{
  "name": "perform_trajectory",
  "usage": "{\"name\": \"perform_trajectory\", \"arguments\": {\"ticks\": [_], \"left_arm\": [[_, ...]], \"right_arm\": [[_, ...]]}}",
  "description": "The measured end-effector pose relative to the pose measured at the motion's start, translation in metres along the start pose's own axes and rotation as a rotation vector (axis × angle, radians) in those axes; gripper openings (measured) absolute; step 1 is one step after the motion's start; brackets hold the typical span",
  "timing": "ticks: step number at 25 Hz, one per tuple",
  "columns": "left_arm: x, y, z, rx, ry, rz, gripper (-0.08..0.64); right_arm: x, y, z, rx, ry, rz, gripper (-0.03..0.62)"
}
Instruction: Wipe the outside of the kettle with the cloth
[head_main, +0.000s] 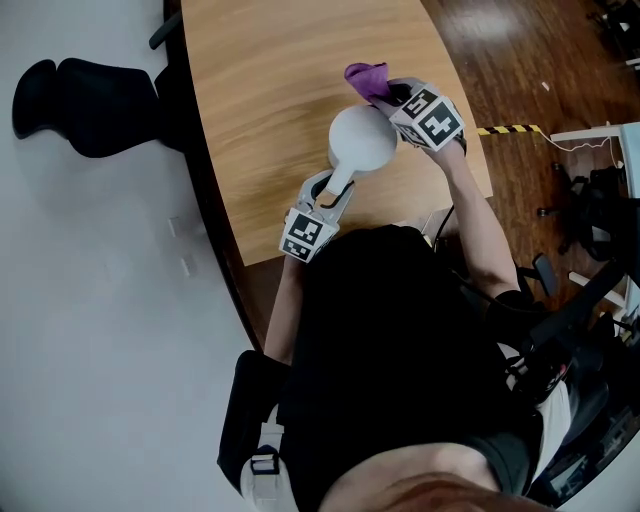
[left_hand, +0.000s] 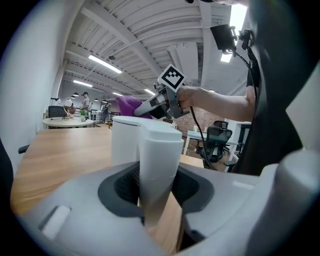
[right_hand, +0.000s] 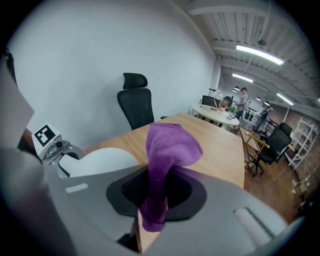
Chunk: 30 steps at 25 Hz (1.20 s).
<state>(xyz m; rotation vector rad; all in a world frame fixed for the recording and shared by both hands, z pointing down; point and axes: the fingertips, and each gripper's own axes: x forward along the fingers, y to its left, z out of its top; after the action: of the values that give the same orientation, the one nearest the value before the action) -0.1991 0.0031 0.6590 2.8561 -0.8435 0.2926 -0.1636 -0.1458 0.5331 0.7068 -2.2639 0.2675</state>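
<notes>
Left gripper (head_main: 333, 192) is clamped on the kettle (head_main: 362, 140) by its handle (left_hand: 159, 165). Right gripper (head_main: 398, 100) pinches the purple cloth (head_main: 367, 78), just beside the kettle's far side. The kettle stands on the table (head_main: 260, 90), near the front edge.

Kettle (head_main: 362, 138) and cloth (head_main: 367, 78) being held over the table (head_main: 260, 100).
The white kettle is being held upright by its handle in the left gripper (head_main: 327, 198); the purple cloth, bunched, is being pinched in the right gripper (head_main: 393, 98), just beside the kettle's top.
</notes>
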Motion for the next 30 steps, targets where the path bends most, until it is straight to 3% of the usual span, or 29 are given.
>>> {"name": "perform_trajectory", "arguments": {"ticks": [3, 6, 9, 11, 15, 21, 25, 30], "left_arm": [[-0.002, 0.002, -0.002, 0.003, 0.0, -0.001, 0.055], [-0.001, -0.001, 0.003, 0.014, 0.011, -0.003, 0.055], [0.008, -0.015, 0.015, 0.028, 0.024, 0.006, 0.054], [0.015, -0.022, 0.016, 0.033, 0.027, 0.015, 0.054], [0.016, -0.022, 0.005, 0.032, 0.02, 0.014, 0.055], [0.003, 0.012, -0.002, -0.024, 0.007, 0.068, 0.064], [-0.01, 0.054, -0.008, -0.046, 0.027, 0.122, 0.066], [-0.026, 0.1, -0.014, -0.097, 0.053, 0.197, 0.075]], "right_arm": [[-0.013, 0.035, 0.03, -0.09, -0.049, 0.02, 0.057], [-0.018, 0.102, 0.058, -0.256, -0.07, 0.122, 0.057], [-0.012, 0.134, 0.043, -0.394, 0.012, 0.177, 0.057], [-0.002, 0.129, 0.024, -0.42, 0.077, 0.182, 0.057], [0.005, 0.103, 0.012, -0.323, 0.072, 0.184, 0.057], [0.001, 0.03, -0.005, -0.058, -0.015, 0.115, 0.057], [-0.007, -0.022, -0.052, 0.136, -0.035, 0.012, 0.057], [-0.021, -0.029, -0.102, 0.338, -0.112, -0.019, 0.057]]}}
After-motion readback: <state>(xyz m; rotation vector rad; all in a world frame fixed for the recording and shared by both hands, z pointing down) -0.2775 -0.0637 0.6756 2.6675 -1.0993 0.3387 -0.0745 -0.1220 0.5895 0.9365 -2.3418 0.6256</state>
